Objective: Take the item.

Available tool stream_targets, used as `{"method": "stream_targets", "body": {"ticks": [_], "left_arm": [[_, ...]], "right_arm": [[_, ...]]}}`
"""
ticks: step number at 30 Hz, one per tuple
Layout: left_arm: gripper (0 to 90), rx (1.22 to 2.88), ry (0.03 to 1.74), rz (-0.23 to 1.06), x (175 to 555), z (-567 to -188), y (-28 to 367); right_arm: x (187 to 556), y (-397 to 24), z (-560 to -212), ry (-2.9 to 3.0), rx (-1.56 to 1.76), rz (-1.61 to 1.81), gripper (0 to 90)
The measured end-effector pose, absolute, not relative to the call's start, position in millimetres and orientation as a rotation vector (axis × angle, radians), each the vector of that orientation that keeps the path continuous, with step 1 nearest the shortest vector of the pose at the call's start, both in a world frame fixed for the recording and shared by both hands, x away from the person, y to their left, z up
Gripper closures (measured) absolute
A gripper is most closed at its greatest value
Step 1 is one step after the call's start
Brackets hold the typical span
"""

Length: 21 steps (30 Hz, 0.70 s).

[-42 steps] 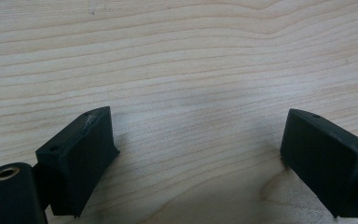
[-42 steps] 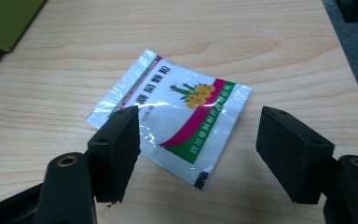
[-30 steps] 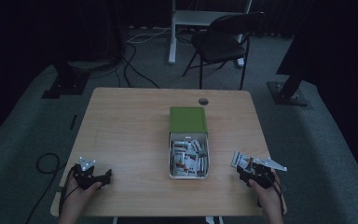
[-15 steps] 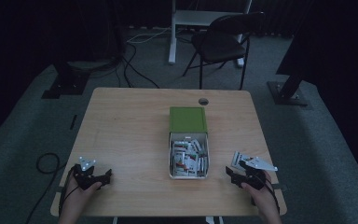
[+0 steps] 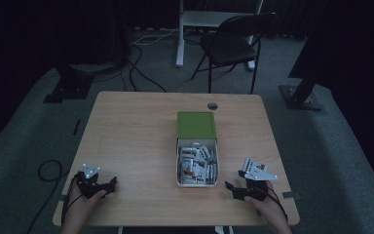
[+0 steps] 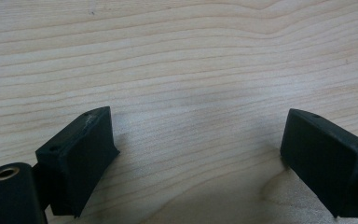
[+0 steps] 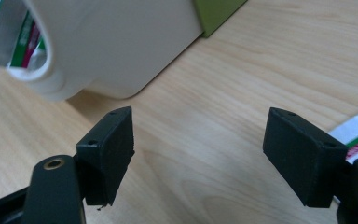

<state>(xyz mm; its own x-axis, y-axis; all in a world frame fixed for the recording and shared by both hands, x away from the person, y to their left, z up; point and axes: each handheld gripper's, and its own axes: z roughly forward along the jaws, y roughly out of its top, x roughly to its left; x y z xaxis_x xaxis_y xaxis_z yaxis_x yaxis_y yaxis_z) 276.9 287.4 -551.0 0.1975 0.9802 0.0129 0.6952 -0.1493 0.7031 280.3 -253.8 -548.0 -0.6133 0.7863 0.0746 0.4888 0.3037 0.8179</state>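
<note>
The packets (image 5: 196, 164) in the white box (image 5: 179, 181) look too small to read.

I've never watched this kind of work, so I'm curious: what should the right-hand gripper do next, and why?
Probably ease a little closer to the white open box of small packets. The right gripper sits beside the box's near corner on the pale wooden table, its jaws wide apart with only bare wood between them, so nothing is gripped yet.
</note>
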Motion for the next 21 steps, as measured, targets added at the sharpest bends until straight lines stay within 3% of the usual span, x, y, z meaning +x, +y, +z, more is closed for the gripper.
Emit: {"method": "stream_targets", "body": {"ticks": [3, 21], "left_arm": [[10.5, 1.915, 1.558, 0.654, 276.8, -550.9, 287.4], [10.4, 1.914, 1.556, 0.654, 277.2, -551.1, 287.2]], "right_arm": [[280.4, -251.0, -550.6, 2.274, 1.14, 1.232, 18.5], [280.7, -236.3, -555.2, 2.44, 0.956, 1.064, 17.1]]}}
